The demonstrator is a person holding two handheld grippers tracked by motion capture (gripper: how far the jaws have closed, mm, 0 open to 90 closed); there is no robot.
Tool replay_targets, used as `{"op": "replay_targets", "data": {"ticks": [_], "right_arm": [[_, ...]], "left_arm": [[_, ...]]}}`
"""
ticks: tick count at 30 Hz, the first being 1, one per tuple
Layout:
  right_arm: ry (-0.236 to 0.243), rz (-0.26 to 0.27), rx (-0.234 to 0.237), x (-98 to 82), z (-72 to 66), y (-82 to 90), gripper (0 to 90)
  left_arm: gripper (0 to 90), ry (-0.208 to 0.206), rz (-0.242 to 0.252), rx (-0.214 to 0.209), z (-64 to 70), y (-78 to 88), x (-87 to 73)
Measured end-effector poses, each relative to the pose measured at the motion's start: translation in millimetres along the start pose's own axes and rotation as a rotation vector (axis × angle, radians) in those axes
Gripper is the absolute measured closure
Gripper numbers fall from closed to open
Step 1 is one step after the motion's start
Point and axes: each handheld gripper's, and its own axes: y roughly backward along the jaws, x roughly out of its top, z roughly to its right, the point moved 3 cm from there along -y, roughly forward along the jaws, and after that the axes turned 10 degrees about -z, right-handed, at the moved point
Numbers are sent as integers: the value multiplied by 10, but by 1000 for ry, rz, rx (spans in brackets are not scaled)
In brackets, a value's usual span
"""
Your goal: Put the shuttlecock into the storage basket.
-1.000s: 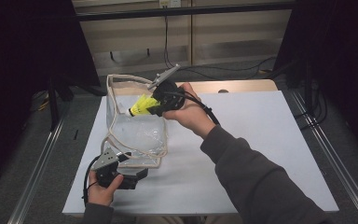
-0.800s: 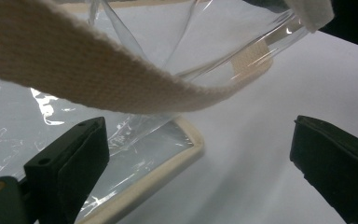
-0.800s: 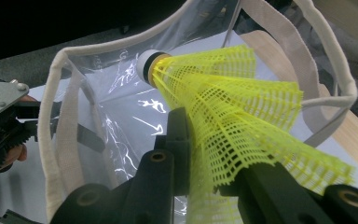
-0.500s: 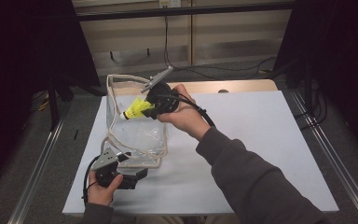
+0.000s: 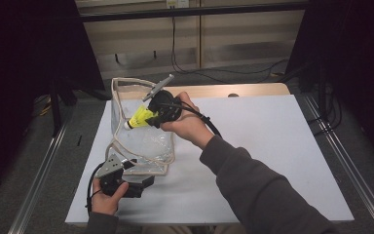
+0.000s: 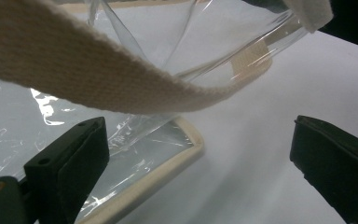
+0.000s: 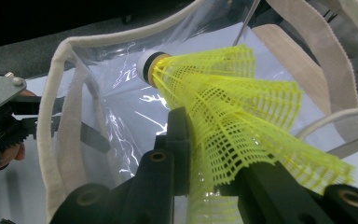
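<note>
Leftmost, on the near left part of the white worktop (image 5: 282,146), the left hand-held gripper (image 5: 143,181) lies low in the person's left hand (image 5: 104,197), aimed toward the near corner of the clear bag (image 5: 143,146). Seen in the left gripper view, its jaws stand wide apart with nothing between the pads; the bag's cream-edged bottom corner (image 6: 168,168) sits ahead of the left jaw, and a cream webbing strap (image 6: 88,79) sags across above them.

Next to the right: the clear bag, a soft see-through plastic tote with cream trim and straps, stands open-mouthed on the worktop's left half. Through its walls I see only the white surface below; no contents made out inside.

Over the bag's mouth, the right hand-held gripper (image 5: 151,118) holds the yellow shuttlecock (image 5: 140,118). The right gripper view shows both jaws pressed onto the mesh skirt (image 7: 242,121), squashing it, so the grip is closed on the skirt, not the cork.

Shuttlecock's long axis runs roughly level in the high view, slightly dipped. The white cork tip (image 5: 128,125) points left and a little toward the person, over the bag opening; the skirt flares back to the right into the jaws. It is held in the air, above the rim rather than resting inside.

The right hand (image 5: 187,124) and dark sleeve (image 5: 253,185) reach in from the lower right.
</note>
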Motion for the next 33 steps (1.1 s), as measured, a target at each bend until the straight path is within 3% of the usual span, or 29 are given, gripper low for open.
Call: {"op": "replay_targets", "data": {"ticks": [33], "right_arm": [[13,-22,-6,36,-51,-212,797]], "left_arm": [[46,3,5,4,-5,-6,-1]]}}
